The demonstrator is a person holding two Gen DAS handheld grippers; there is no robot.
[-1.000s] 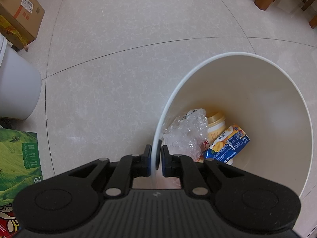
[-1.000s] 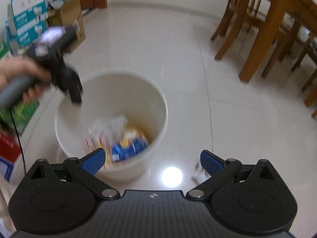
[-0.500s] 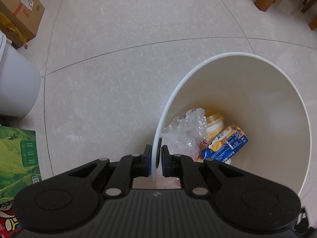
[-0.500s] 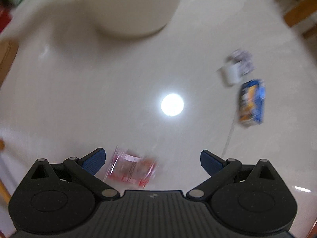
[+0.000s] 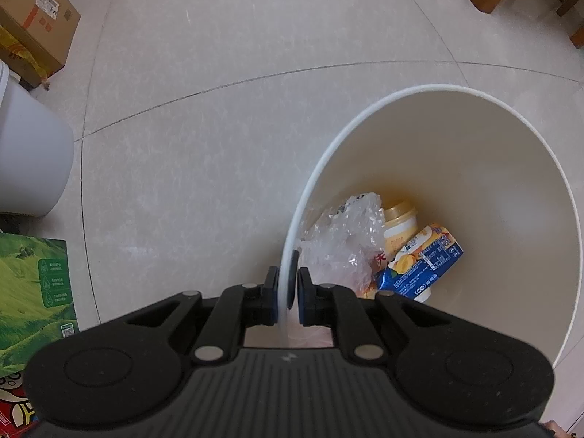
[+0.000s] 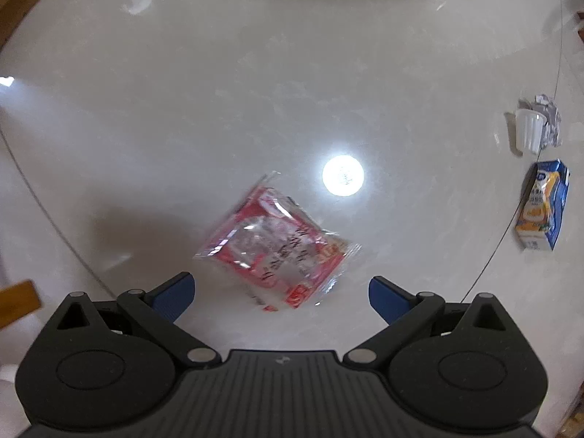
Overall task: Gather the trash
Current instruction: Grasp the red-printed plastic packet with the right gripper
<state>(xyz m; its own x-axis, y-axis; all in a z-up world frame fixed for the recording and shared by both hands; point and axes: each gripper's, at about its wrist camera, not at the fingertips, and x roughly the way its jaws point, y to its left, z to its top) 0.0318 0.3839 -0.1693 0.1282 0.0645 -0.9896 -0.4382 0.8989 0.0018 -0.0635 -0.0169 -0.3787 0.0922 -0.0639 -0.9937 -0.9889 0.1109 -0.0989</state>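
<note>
The left gripper point(image 5: 288, 288) is clamped shut on the rim of the white bin point(image 5: 474, 95), which fills the right half of the left wrist view. One pad sits outside the wall, the other inside. At the bottom of the bin lie a crumpled clear plastic bag point(image 5: 346, 233), a yellow-lidded cup point(image 5: 399, 219) and a blue juice carton point(image 5: 423, 259), so part of the collecting is already done.

The right gripper point(image 6: 281, 292) hangs over the shiny floor point(image 6: 219, 91) with its jaws spread wide and nothing between the pads. Just ahead of the fingertips, in the lower middle of the right wrist view, lies a red and clear snack wrapper point(image 6: 277, 248), flat on the tiles and a little blurred. To my eye this is the reach for the next piece of litter, with the grasp not yet made.

3 more pieces wait at the right edge of that view: a small white ribbed cup point(image 6: 529, 131) touching a ball of crumpled paper point(image 6: 549, 116), and below them a second blue carton point(image 6: 544, 204).

Next, I'd say the open fingers need to straddle the wrapper and pinch it. It is thin and lies flat, so the pads may have to catch a raised crinkled edge or they could slide over the film. Then it goes up to the bin, whose base shows at the top of that view.
</note>
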